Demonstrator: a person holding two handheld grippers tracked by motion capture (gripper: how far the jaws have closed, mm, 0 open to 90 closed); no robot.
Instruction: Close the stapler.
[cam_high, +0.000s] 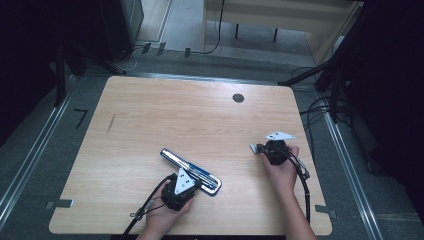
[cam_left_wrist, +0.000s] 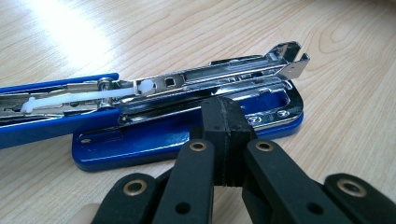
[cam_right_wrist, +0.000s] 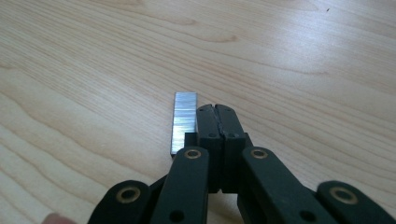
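A blue stapler (cam_high: 192, 171) lies opened out near the middle front of the wooden table (cam_high: 150, 110). Its chrome magazine (cam_left_wrist: 210, 77) is raised over the blue base (cam_left_wrist: 154, 140), and its blue cover (cam_left_wrist: 51, 126) is swung away to the left. My left gripper (cam_high: 195, 184) is shut with nothing in it, and its tips (cam_left_wrist: 223, 112) are right against the base's near edge. A short silver strip of staples (cam_right_wrist: 183, 121) lies flat on the table. My right gripper (cam_right_wrist: 217, 112) is shut and empty just to the right of the strip (cam_high: 255, 148), which is outside the jaws.
A dark round grommet hole (cam_high: 238, 98) sits near the table's far edge. A thin dark mark (cam_high: 111, 123) is on the left part. Cables trail from both grippers over the front edge. Floor rails and dark stands surround the table.
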